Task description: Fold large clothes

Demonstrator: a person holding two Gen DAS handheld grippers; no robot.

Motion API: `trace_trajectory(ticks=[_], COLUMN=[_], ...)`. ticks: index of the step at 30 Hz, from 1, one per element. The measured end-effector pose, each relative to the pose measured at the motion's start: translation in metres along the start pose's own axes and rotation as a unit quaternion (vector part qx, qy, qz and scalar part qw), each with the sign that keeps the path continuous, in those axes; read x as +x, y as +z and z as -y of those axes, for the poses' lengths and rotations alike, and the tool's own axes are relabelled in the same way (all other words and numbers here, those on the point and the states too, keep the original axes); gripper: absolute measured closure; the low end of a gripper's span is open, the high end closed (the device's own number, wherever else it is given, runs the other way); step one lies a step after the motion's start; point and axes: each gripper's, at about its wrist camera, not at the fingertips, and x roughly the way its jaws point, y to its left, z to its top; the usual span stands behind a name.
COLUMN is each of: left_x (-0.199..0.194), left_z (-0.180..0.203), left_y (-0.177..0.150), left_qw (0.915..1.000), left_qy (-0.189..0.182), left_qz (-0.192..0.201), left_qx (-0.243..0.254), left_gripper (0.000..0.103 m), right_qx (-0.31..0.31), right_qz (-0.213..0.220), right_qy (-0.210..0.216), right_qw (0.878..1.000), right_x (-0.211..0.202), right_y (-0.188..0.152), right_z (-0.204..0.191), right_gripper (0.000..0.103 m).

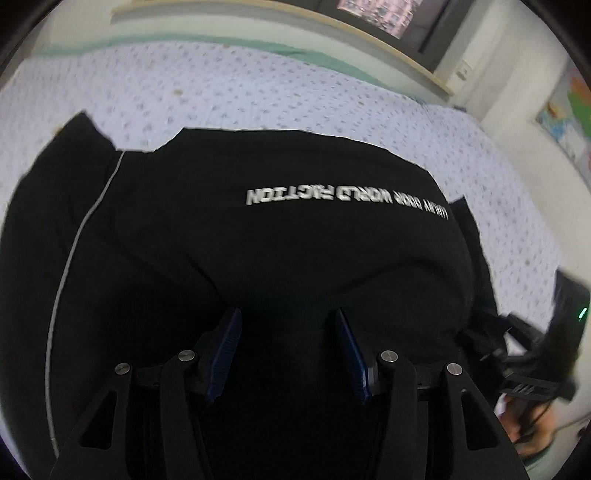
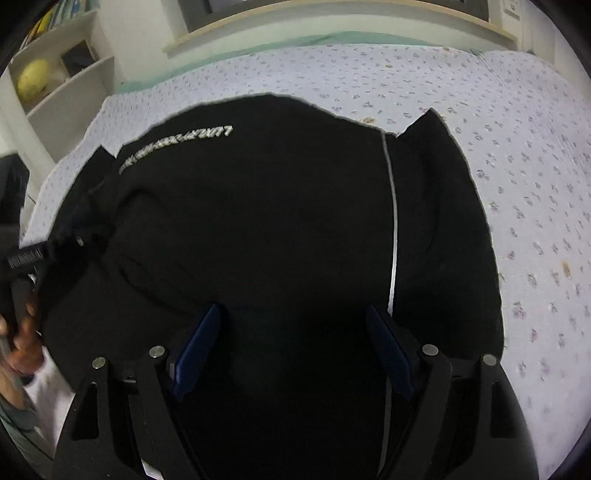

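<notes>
A large black garment [image 1: 258, 240] with white lettering [image 1: 343, 195] and a thin white stripe [image 1: 74, 236] lies spread on a bed. It also shows in the right wrist view [image 2: 266, 221], with the stripe [image 2: 393, 221] at its right. My left gripper [image 1: 288, 317] is open just above the garment's near part, blue pads apart. My right gripper [image 2: 293, 314] is open too, over the near part, with nothing between its pads. In the left wrist view the other gripper [image 1: 528, 373] shows at the garment's right edge; in the right wrist view the other gripper [image 2: 26, 258] shows at its left edge.
The bed sheet [image 1: 221, 92] is pale blue with small flowers and surrounds the garment. A wooden headboard ledge [image 2: 332, 18] runs along the far side. White shelves [image 2: 62, 74] stand at the far left in the right wrist view. A poster [image 1: 569, 110] hangs at the right.
</notes>
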Motion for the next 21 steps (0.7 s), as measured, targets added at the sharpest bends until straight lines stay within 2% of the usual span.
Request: trace_trajectory(ticks=[4,7,10,13,16,18,20,21], left_x=[-0.001,-0.018,-0.045,-0.053,-0.025,0.005,0.037,0.043], left_z=[0.007,0.011,0.010,0.014,0.006,-0.013,-0.030,-0.031], left_y=[0.000,0.000,0.009,0.031,0.053,0.062,0.068,0.068], left_qw=[0.9993,0.9988,0.9983,0.9974,0.9990,0.9980,0.9965,0.9960], left_qy=[0.025,0.019,-0.003,0.008,0.032,0.061,0.059,0.059], left_qz=[0.003,0.013,0.042,0.058,0.021,-0.011,-0.052,-0.056], left_qx=[0.027,0.043,0.040,0.042,0.021,-0.007,-0.028,-0.037], left_gripper=[0.049,0.049,0.049,0.048,0.047,0.046,0.042,0.042], right_qx=[-0.001,0.006,0.000,0.005,0.062,0.078,0.084,0.091], right_qz=[-0.007,-0.008,0.025,0.047,0.004,-0.043,-0.092,-0.097], right_qy=[-0.002,0.015,0.016,0.001,0.057,0.034,0.024,0.025], right_qw=[1.000,1.000,1.000,0.999,0.996,0.995,0.992,0.991], right_x=[-0.001,-0.009,-0.030,-0.034,0.004,0.044,0.084,0.091], right_y=[0.003,0.013,0.035,0.071,0.108,0.119,0.120,0.119], right_z=[-0.002,0.004,0.001,-0.003,0.005,0.008,0.013,0.016], right_gripper=[0.020,0.023,0.024,0.025,0.025,0.025,0.025,0.024])
